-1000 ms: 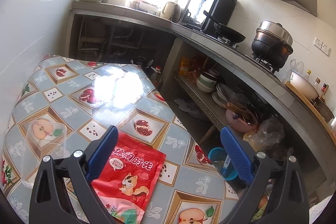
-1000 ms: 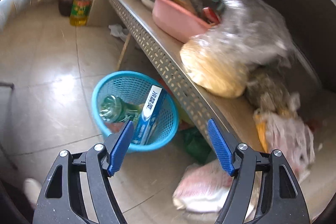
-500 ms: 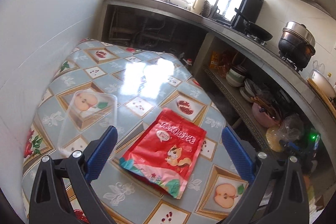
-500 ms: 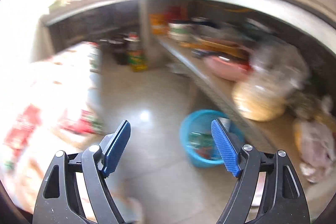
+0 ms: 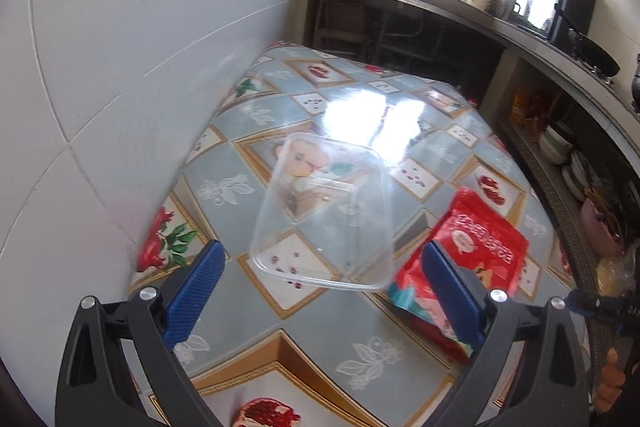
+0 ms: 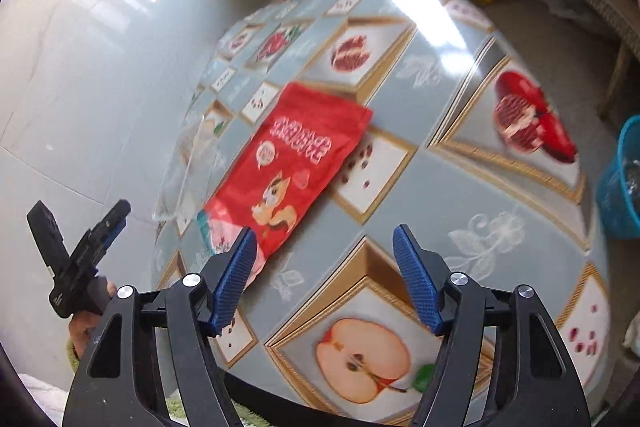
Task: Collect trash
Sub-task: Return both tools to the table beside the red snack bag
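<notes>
A clear plastic container lies on the fruit-patterned table. A red snack bag lies just right of it. My left gripper is open and empty, just short of the container's near edge. In the right wrist view the red snack bag lies mid-table with the clear container to its left. My right gripper is open and empty, above the table just near of the bag's lower end. The left gripper shows at the left edge.
A blue mesh trash basket stands on the floor right of the table. A white tiled wall runs along the table's left side. A counter with open shelves of dishes runs along the right.
The left gripper has swung left, from facing the red bag to facing the clear container. The right gripper has swung away from the blue basket to above the table by the red bag.
</notes>
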